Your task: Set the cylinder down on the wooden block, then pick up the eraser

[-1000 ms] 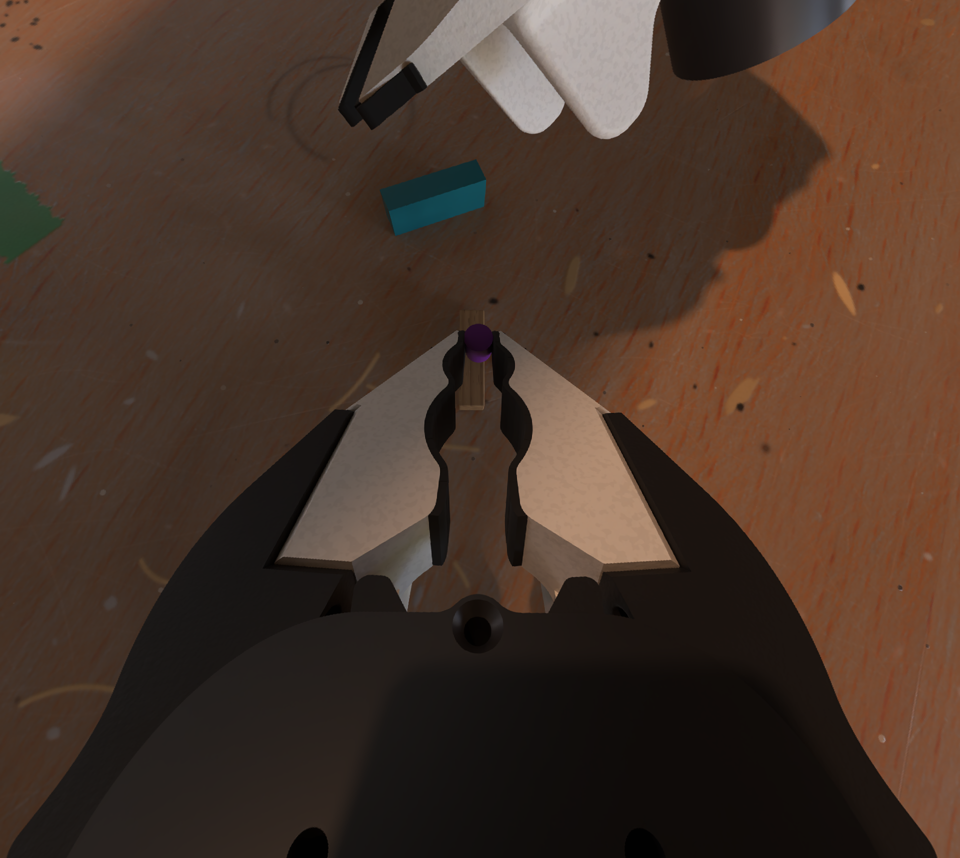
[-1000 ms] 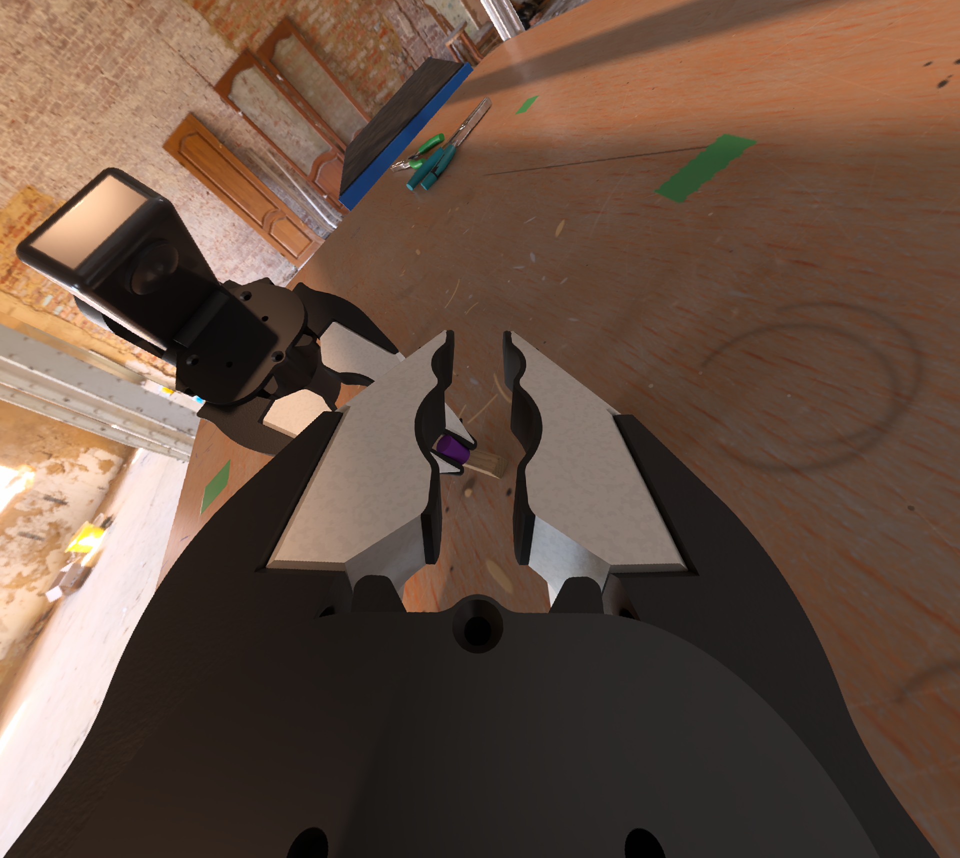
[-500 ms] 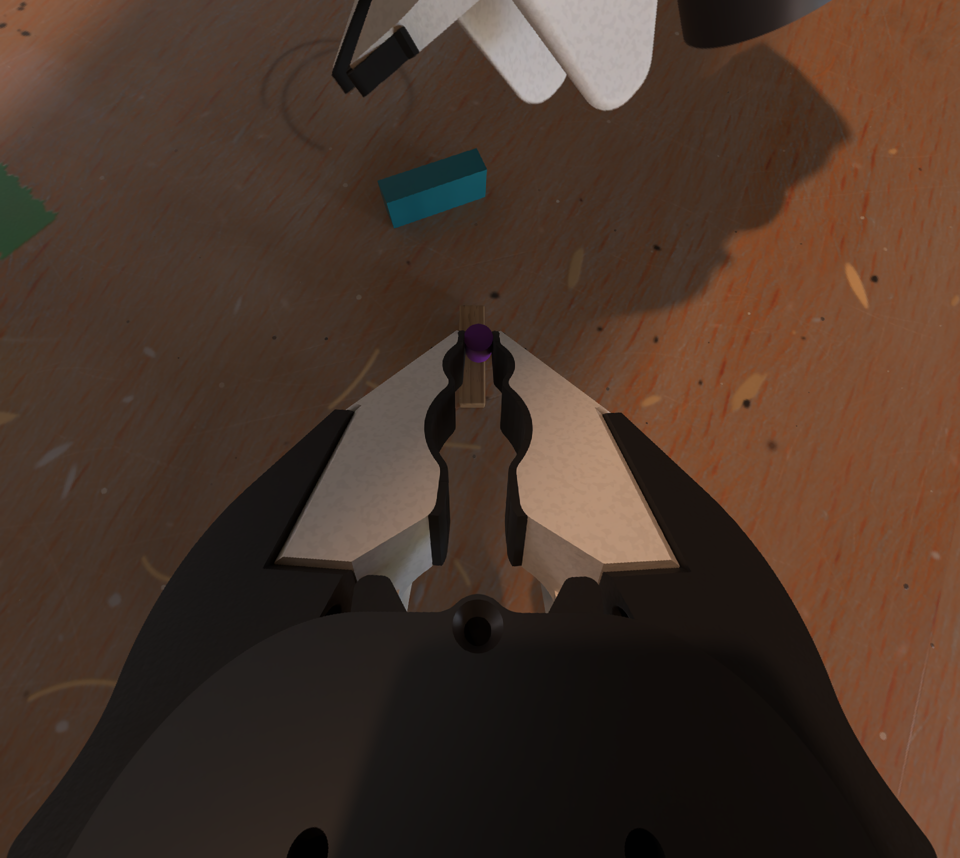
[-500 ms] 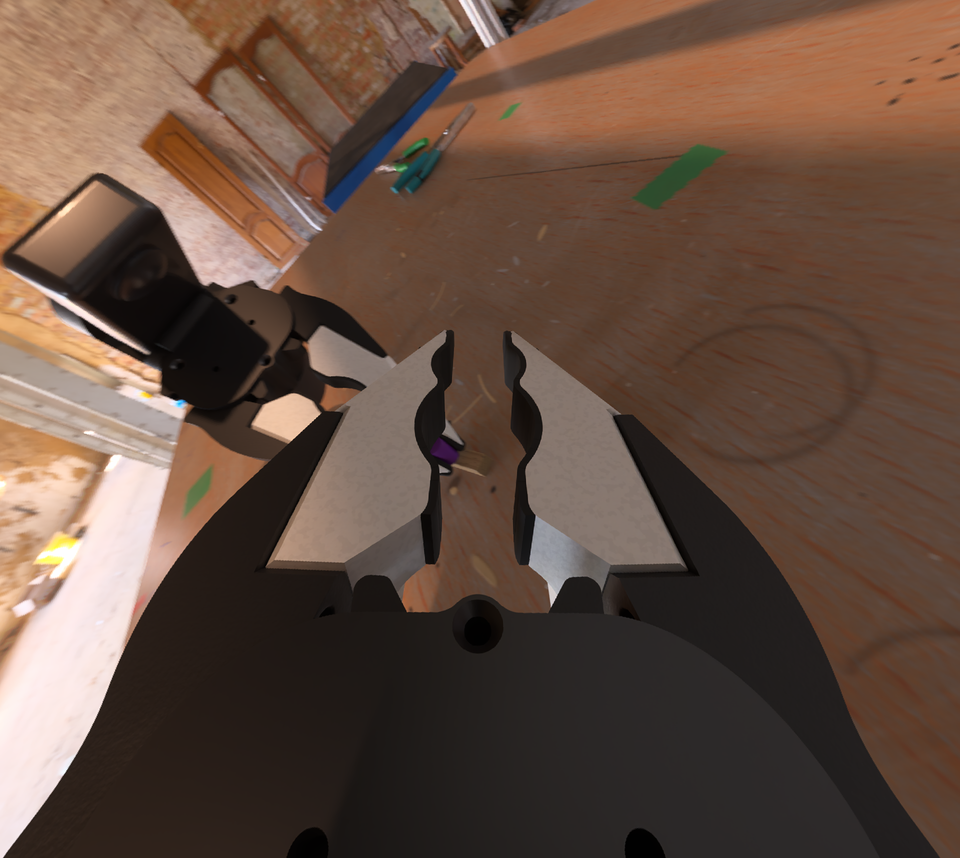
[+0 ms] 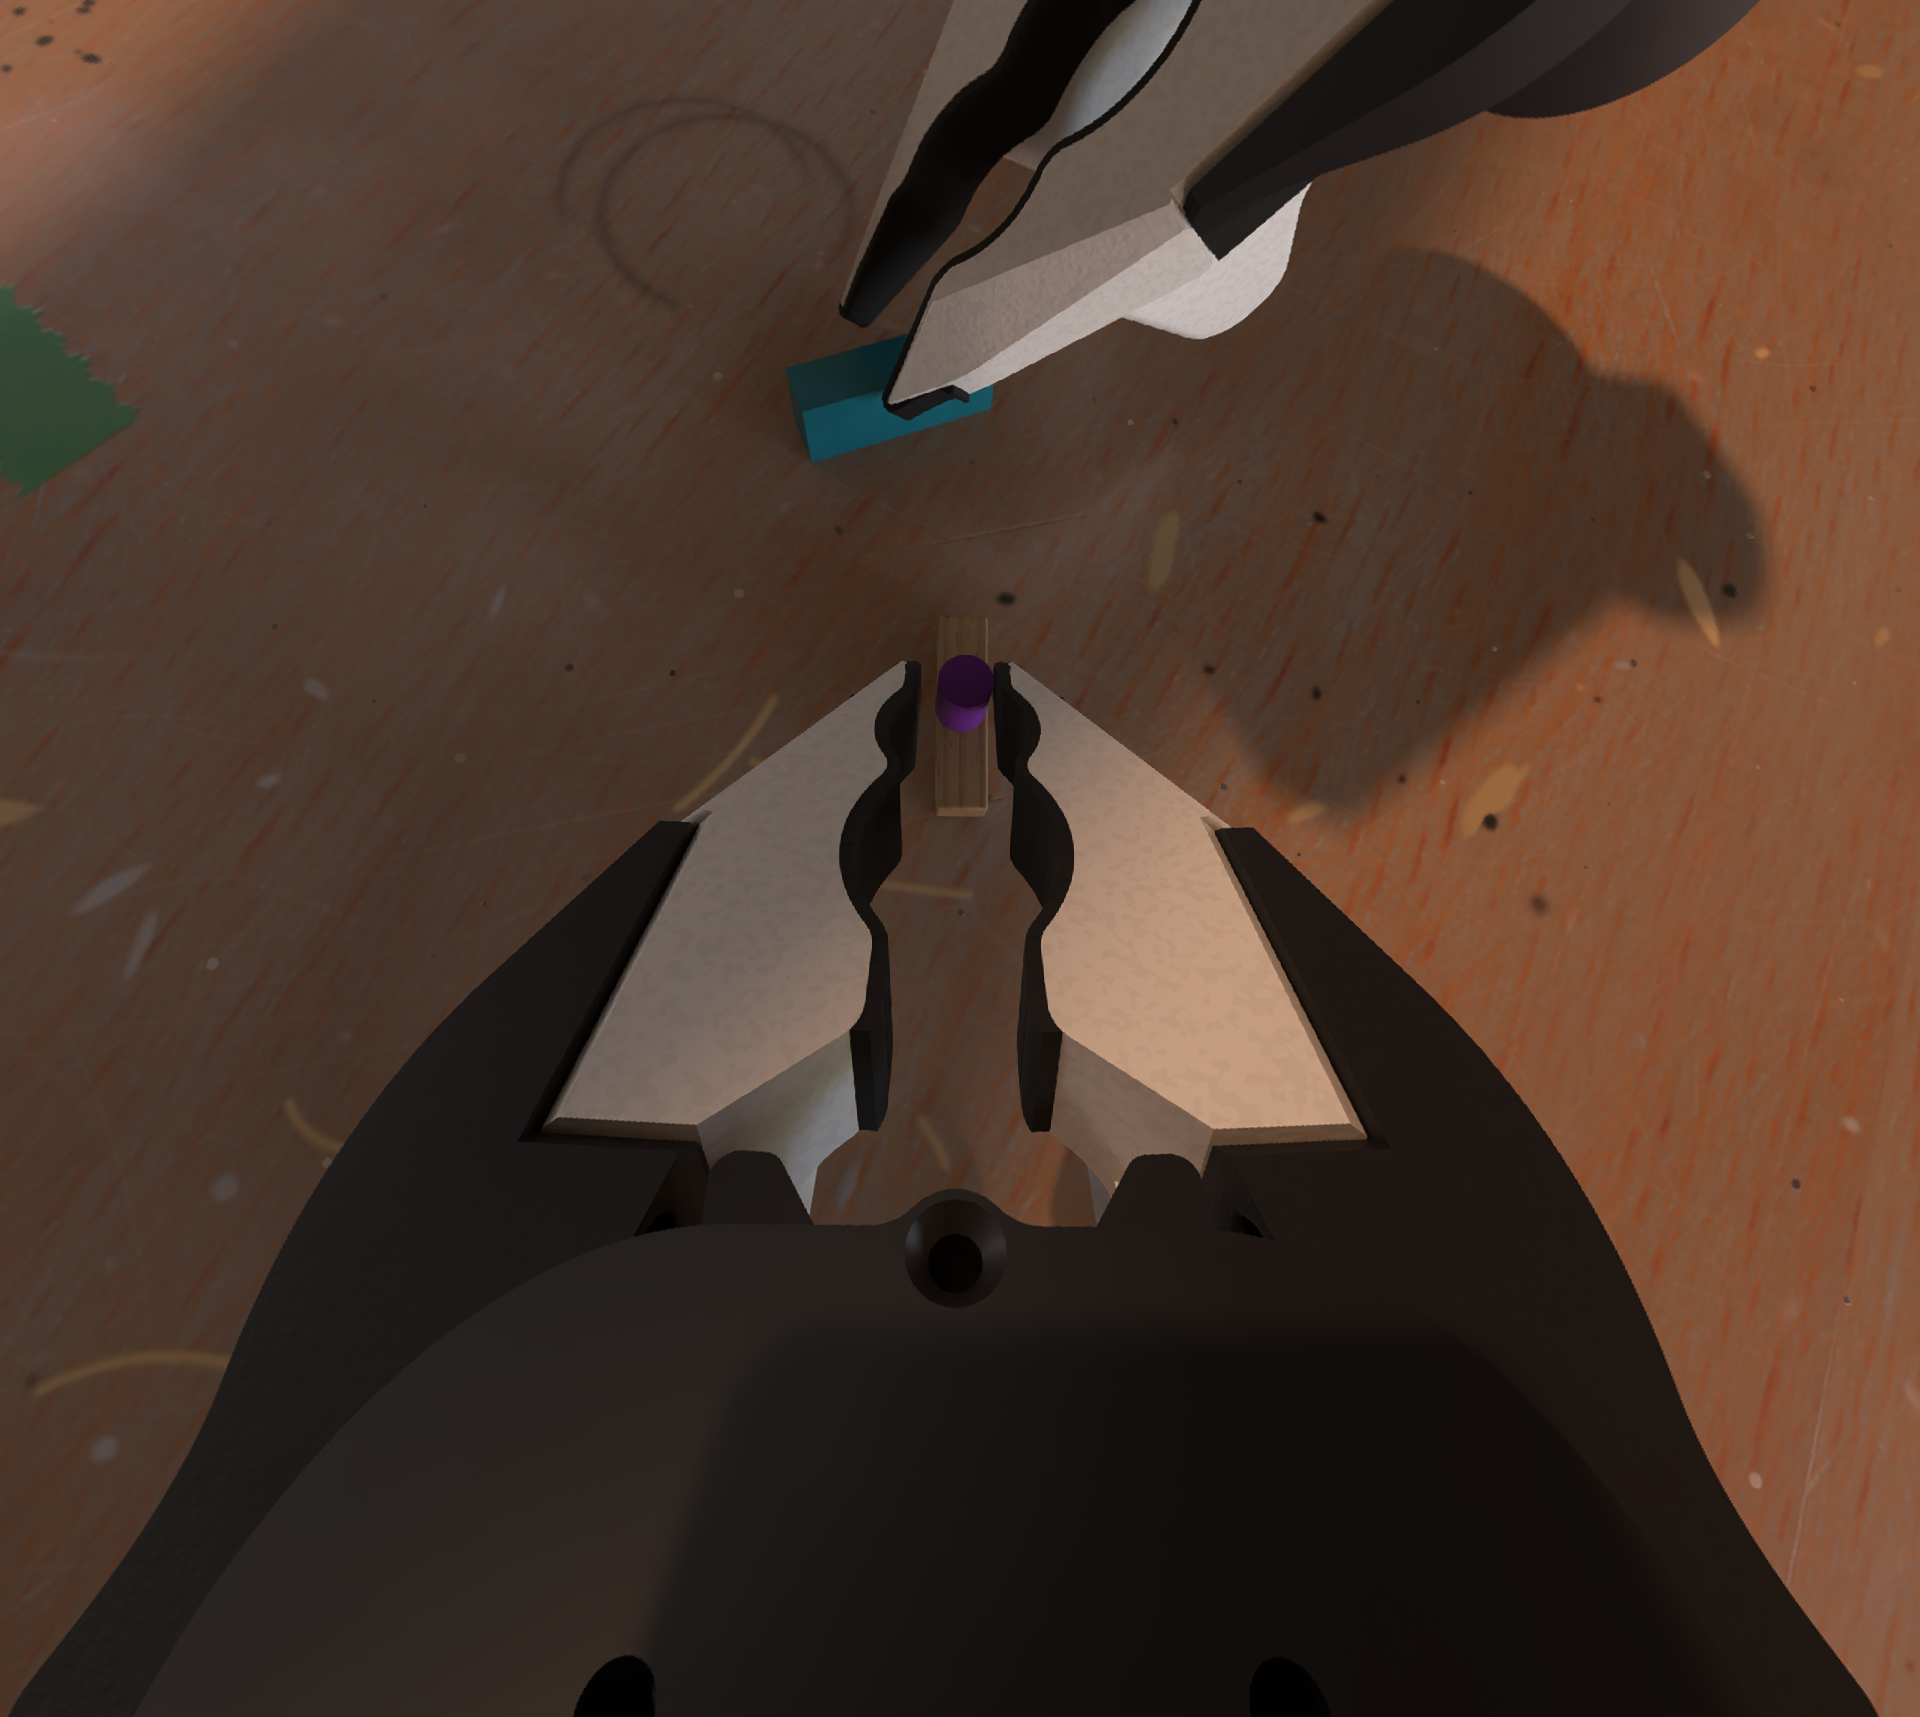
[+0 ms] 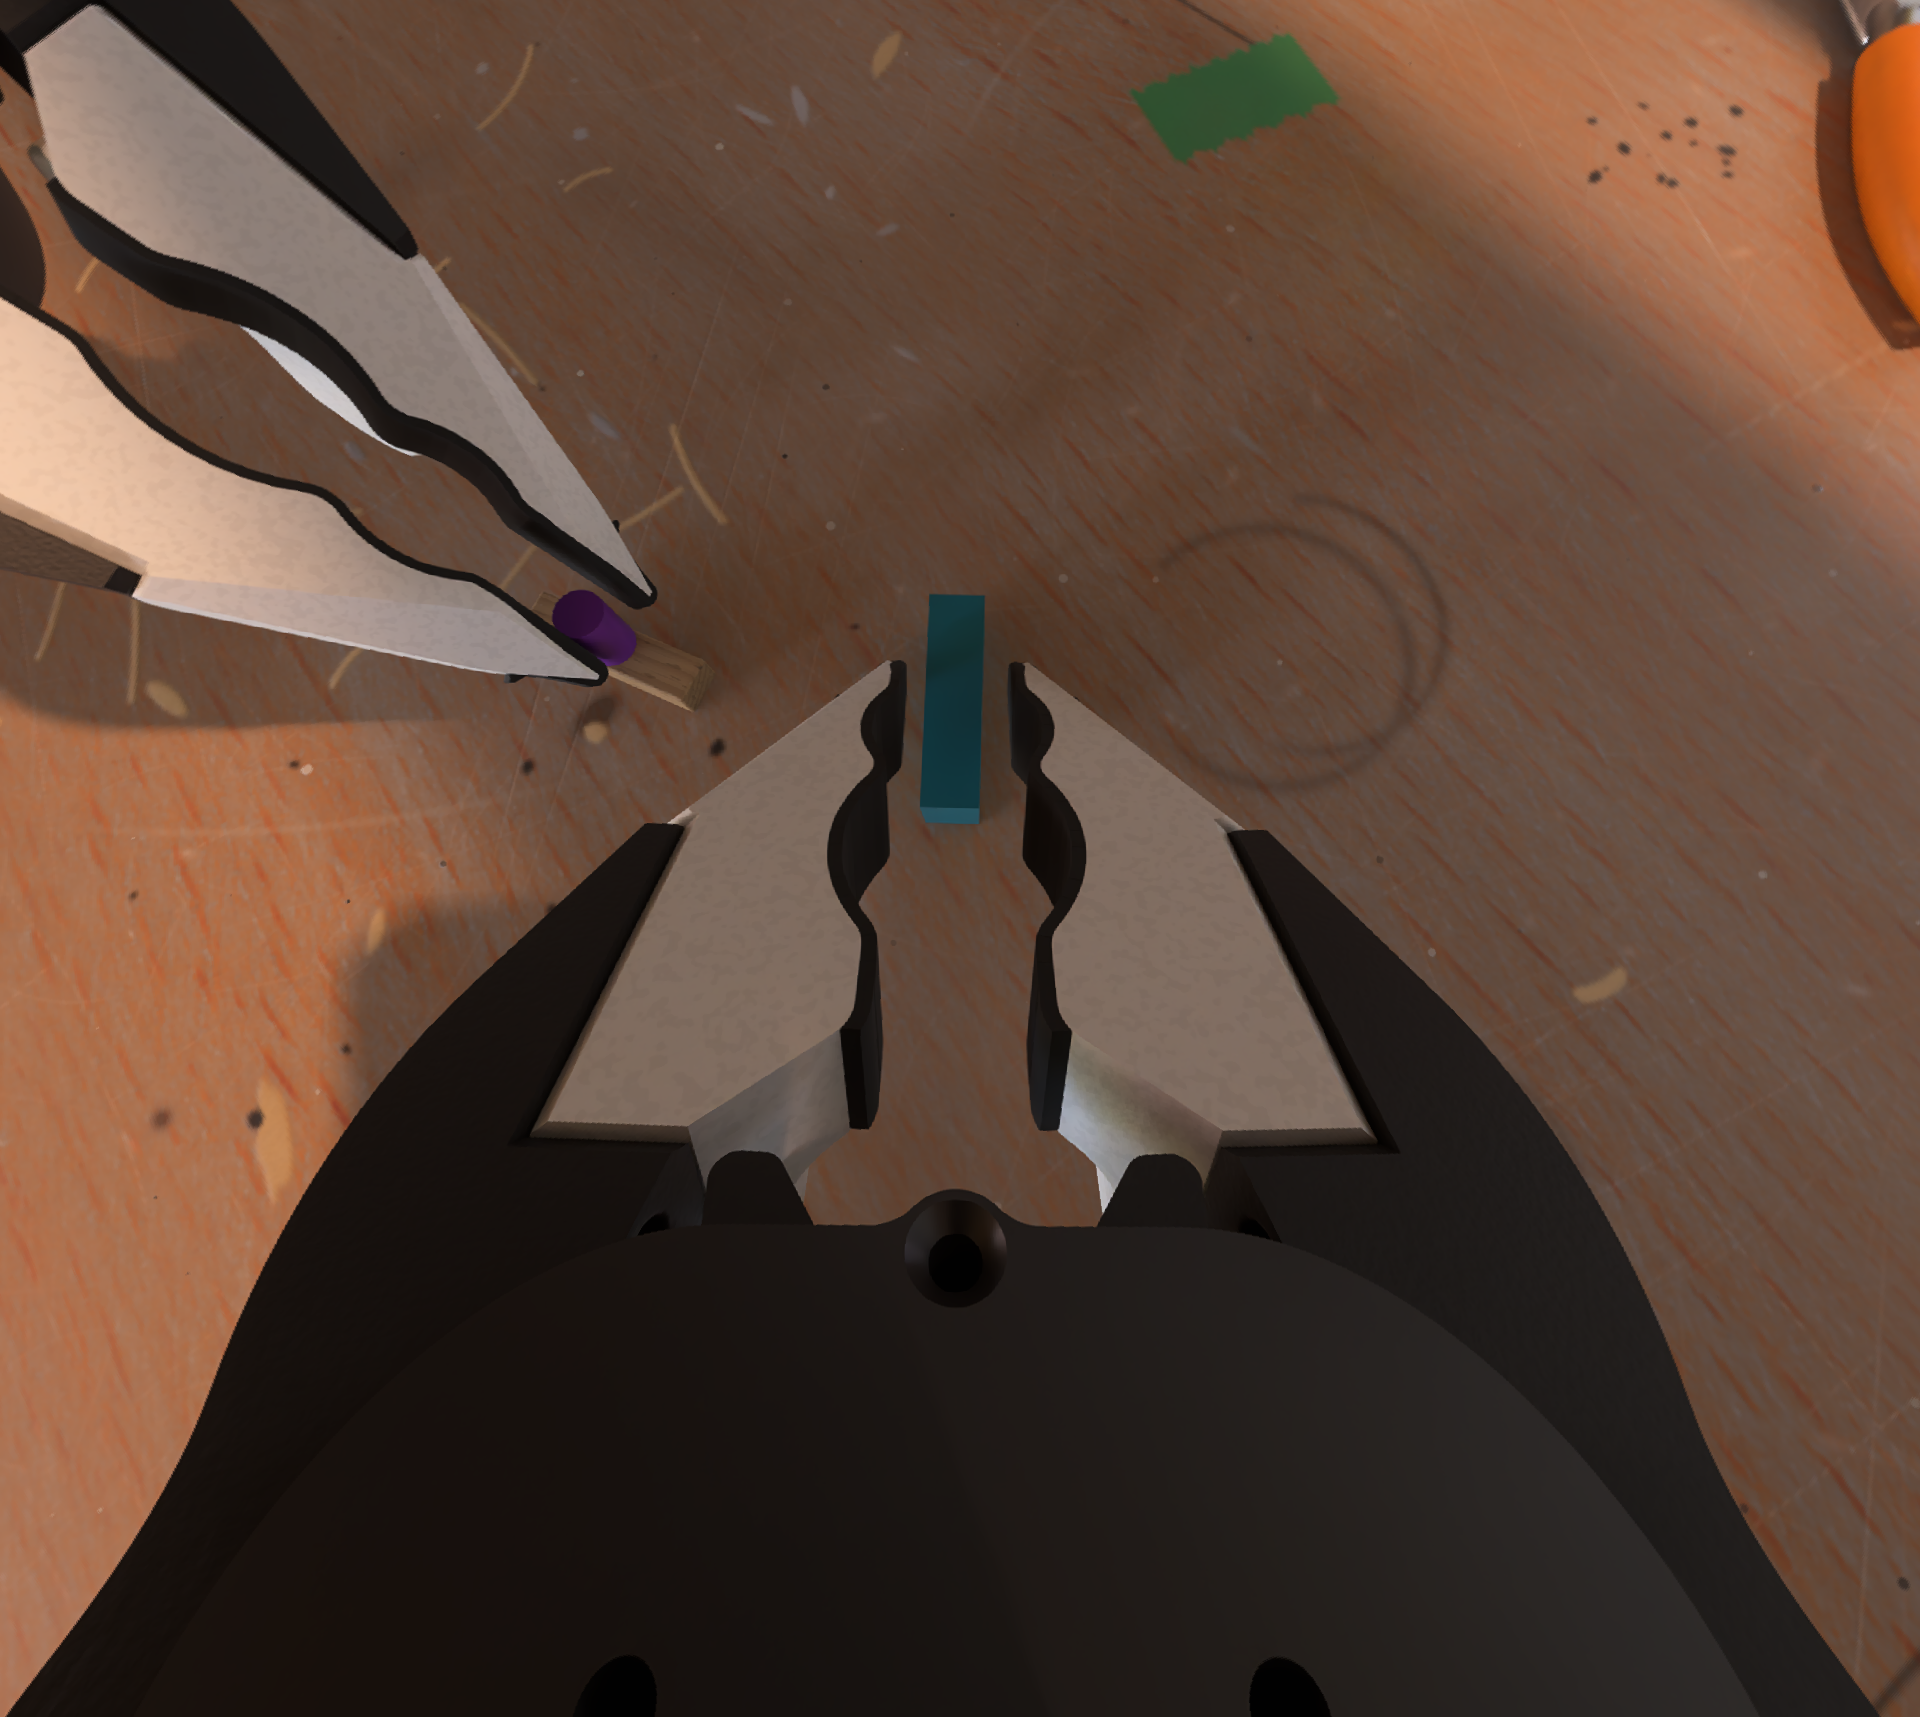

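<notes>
Your left gripper [image 5: 956, 691] has its fingers spread a little, w/ the purple cylinder [image 5: 962, 693] standing upright between the tips on the wooden block [image 5: 960, 779]. There's a thin gap on each side of the cylinder in the left wrist view, so the jaws look released rather than clamped on it. In the right wrist view the same gripper [image 6: 621, 637] comes in from the left edge, tips on either side of the cylinder [image 6: 592, 625], and the small wooden block [image 6: 665, 670] pokes out from under it toward the right — cylinder sits near one end of the block.

Your right gripper [image 6: 954, 678] is parted too, not holding anything. The teal eraser [image 6: 953, 709] lies flat on the table [image 6: 1351, 888], lengthwise between its two fingertips, w/ clear space on both sides. From the left wrist view you see that gripper [image 5: 899, 358] angled down from the upper right, its near finger crossing in front of the eraser [image 5: 862, 420].

Eraser and block are near each other but apart. Also on the table: a green scrap of tape [image 6: 1233, 96], orange-handled pliers [image 6: 1870, 109] at the right wrist view's right edge, and a faint double ring mark [image 6: 1309, 639] just right of the eraser. Sawdust flecks & dark specks all over.
</notes>
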Robot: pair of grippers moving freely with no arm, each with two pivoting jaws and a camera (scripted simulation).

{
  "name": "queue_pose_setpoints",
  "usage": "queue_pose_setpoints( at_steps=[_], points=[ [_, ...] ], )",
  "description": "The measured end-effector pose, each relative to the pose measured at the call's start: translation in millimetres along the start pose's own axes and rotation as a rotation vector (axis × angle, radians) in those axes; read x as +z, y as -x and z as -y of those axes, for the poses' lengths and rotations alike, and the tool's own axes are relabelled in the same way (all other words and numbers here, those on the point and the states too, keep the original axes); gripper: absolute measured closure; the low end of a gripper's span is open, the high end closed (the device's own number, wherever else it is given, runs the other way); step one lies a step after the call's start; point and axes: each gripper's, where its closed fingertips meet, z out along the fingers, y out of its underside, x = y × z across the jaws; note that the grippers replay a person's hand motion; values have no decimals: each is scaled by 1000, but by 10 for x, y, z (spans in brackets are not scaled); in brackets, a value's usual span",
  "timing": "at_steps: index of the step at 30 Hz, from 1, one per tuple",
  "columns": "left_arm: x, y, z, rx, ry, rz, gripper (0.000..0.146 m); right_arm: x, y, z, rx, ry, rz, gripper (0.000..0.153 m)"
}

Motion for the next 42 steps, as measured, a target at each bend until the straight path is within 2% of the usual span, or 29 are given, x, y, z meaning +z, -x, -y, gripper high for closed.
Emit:
queue_pose_setpoints(
  at_steps=[4, 13, 30, 36, 42],
  points=[
    [4, -6, -10, 13, 7, 7, 132, -1, 39, 23, 36, -14, 41, 126],
    [-3, 12, -7, 12, 2, 21, 132, 60, -3, -79, 13, 60, -30, 125],
    [-169, 144, 176, -61, -151, 58, 129, 79, 12, -73, 6, 45, -19, 142],
    [-278, 195, 270, -15, -220, 129, 127, -60, 61, 134, -5, -80, -3, 142],
    [-398, 216, 390, 77, -296, 223, 127, -278, 219, 404, 41, -273, 116, 142]
  ],
)
